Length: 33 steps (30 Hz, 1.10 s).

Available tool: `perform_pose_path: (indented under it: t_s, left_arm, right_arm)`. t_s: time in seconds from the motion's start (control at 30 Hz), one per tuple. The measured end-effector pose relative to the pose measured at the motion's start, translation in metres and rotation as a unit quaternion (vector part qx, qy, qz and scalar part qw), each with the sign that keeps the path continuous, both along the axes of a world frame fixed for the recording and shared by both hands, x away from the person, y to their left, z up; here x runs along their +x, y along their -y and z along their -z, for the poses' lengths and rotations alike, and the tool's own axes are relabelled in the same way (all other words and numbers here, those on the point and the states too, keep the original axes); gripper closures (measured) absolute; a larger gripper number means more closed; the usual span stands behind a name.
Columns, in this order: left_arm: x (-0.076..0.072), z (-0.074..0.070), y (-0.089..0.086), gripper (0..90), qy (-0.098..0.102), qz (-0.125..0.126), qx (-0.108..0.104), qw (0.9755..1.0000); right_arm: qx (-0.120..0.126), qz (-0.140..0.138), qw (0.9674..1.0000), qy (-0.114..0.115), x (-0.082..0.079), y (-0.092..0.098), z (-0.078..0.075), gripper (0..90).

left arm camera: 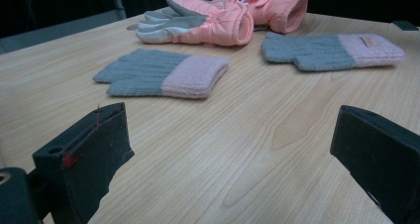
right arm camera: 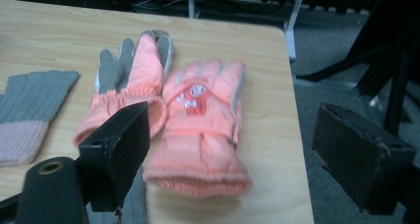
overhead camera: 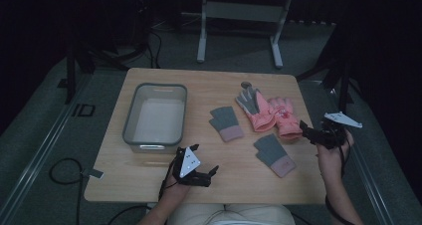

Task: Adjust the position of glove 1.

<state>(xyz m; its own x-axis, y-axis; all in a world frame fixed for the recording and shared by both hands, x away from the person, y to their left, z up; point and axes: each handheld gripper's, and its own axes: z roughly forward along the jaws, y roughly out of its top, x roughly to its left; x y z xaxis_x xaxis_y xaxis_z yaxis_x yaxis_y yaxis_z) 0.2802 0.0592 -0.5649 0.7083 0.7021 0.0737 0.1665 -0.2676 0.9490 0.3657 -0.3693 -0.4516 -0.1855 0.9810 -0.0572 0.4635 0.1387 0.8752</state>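
On the wooden table four gloves lie flat: two pink ski gloves side by side near the far right, two grey knit gloves with pink cuffs nearer the middle. Right gripper hovers at the table's right edge, jaws spread wide, gripping nothing, aimed at the cuff of the right pink glove; probably lined up for a cuff grab since that end faces the hand. Left pink glove lies palm-up, grey palm showing, touching its partner along one side. Left gripper sits low near the front edge, jaws also apart and empty, pointing across the table toward the near grey glove; the other grey glove lies farther right in that view. Grey bin stands on the left, looks empty, likely the drop spot for the gloves, a guess.

Hard to tell: lighting is dim, and the small dark round thing beyond the pink fingertips can't be identified. Right gripper's own left jaw hides part of the left pink cuff. The grey glove at the right gripper view's left edge is cut off.
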Motion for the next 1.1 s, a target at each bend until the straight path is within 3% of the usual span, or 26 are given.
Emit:
perform_pose_path:
  t_s: [0.07,0.17,0.33,0.57,0.73,0.8,0.87,1.03,1.1]
  left_arm:
    - [0.000,0.000,0.000,1.6,-0.001,0.001,0.000,1.0000]
    - [0.000,0.000,0.000,1.6,0.001,0.002,0.001,1.0000]
    - [0.000,0.000,0.000,1.6,0.000,0.005,0.000,1.0000]
    - [-0.001,0.000,0.000,1.6,0.001,0.004,-0.001,1.0000]
    - [-0.001,0.000,0.000,1.6,0.000,0.004,-0.002,1.0000]
    - [0.000,0.000,0.000,1.6,-0.001,0.005,-0.002,1.0000]
    - [0.000,0.000,0.000,1.6,-0.002,0.005,-0.003,1.0000]
    - [-0.001,0.000,0.001,1.6,0.001,0.004,0.000,1.0000]
    - [-0.001,0.000,0.001,1.6,0.001,0.005,-0.001,1.0000]
  right_arm:
    - [-0.010,-0.010,0.9999,-0.004,0.004,-0.007,-0.003,13.5]
    - [-0.001,-0.028,0.9996,-0.006,0.011,-0.016,-0.005,12.4]
    - [-0.020,-0.045,0.9988,0.007,0.020,-0.038,-0.004,10.9]
    - [-0.011,-0.088,0.9960,-0.010,0.033,-0.068,-0.001,11.1]
    - [-0.014,-0.130,0.9913,-0.004,0.041,-0.088,0.004,19.8]
    - [-0.013,-0.152,0.9882,-0.012,0.047,-0.099,0.010,21.1]
    - [-0.016,-0.157,0.9873,-0.015,0.049,-0.103,0.011,21.6]
    - [-0.008,-0.197,0.9797,-0.036,0.061,-0.131,0.021,24.2]
    - [-0.009,-0.202,0.9785,-0.041,0.063,-0.135,0.023,24.3]
